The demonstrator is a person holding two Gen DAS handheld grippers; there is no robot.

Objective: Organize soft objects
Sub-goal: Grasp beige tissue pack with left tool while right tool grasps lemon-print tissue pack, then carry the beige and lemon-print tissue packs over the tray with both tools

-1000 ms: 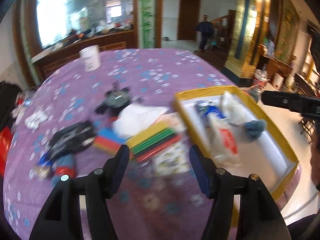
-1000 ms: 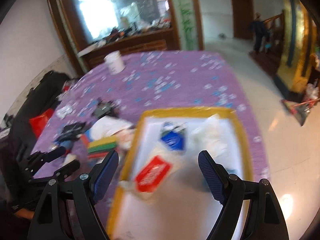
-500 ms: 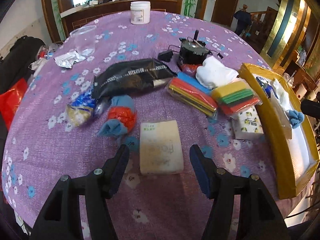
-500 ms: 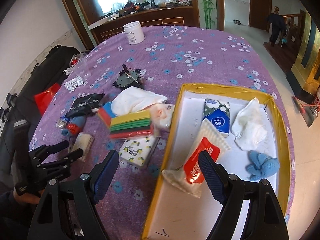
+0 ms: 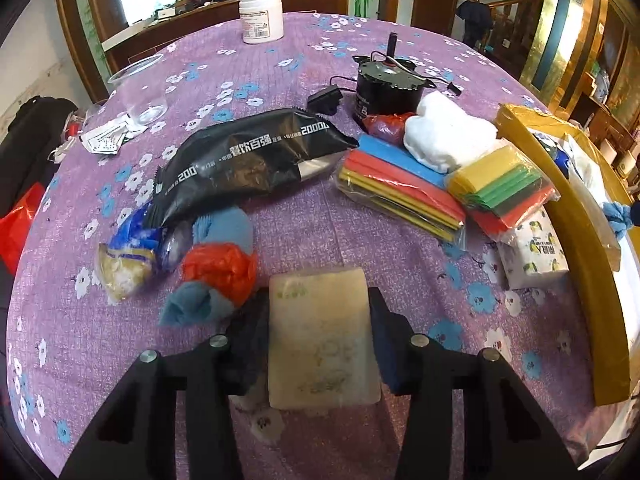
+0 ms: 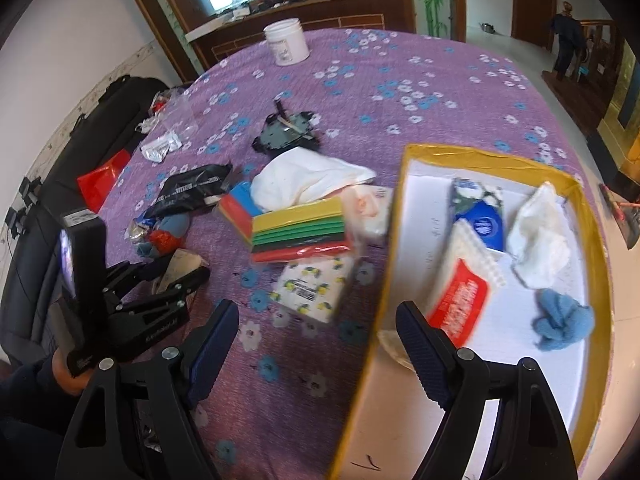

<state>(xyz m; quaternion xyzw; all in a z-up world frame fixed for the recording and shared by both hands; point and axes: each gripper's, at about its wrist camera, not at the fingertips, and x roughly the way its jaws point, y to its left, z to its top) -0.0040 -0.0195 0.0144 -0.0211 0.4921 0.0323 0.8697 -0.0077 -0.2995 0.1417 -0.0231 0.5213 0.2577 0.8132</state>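
Note:
A beige soft pack (image 5: 320,336) lies on the purple flowered cloth between the fingers of my left gripper (image 5: 318,296). The jaws are closing and both pads lie against the pack's sides. The right wrist view shows that left gripper (image 6: 176,272) low at the left, held by a hand. My right gripper (image 6: 316,312) is open and holds nothing, straddling the near left rim of the yellow-rimmed tray (image 6: 480,156). In the tray lie a blue tissue pack (image 6: 480,222), a white cloth (image 6: 540,240), a blue cloth (image 6: 560,320) and a red-and-white pack (image 6: 460,304).
Beyond the beige pack lie a blue sock with a red bag (image 5: 220,268), a black bag (image 5: 248,164), coloured cloth packs (image 5: 400,188), a sponge stack (image 5: 504,196), a white cloth (image 5: 448,136) and a lemon-print tissue pack (image 5: 536,252). Farther back are a black motor (image 5: 384,84), a cup (image 5: 138,88) and a white jar (image 5: 262,18).
My left gripper has come down over the beige pack and its jaws have narrowed onto its sides. The right gripper has drifted lower toward the tray's left rim, still open.

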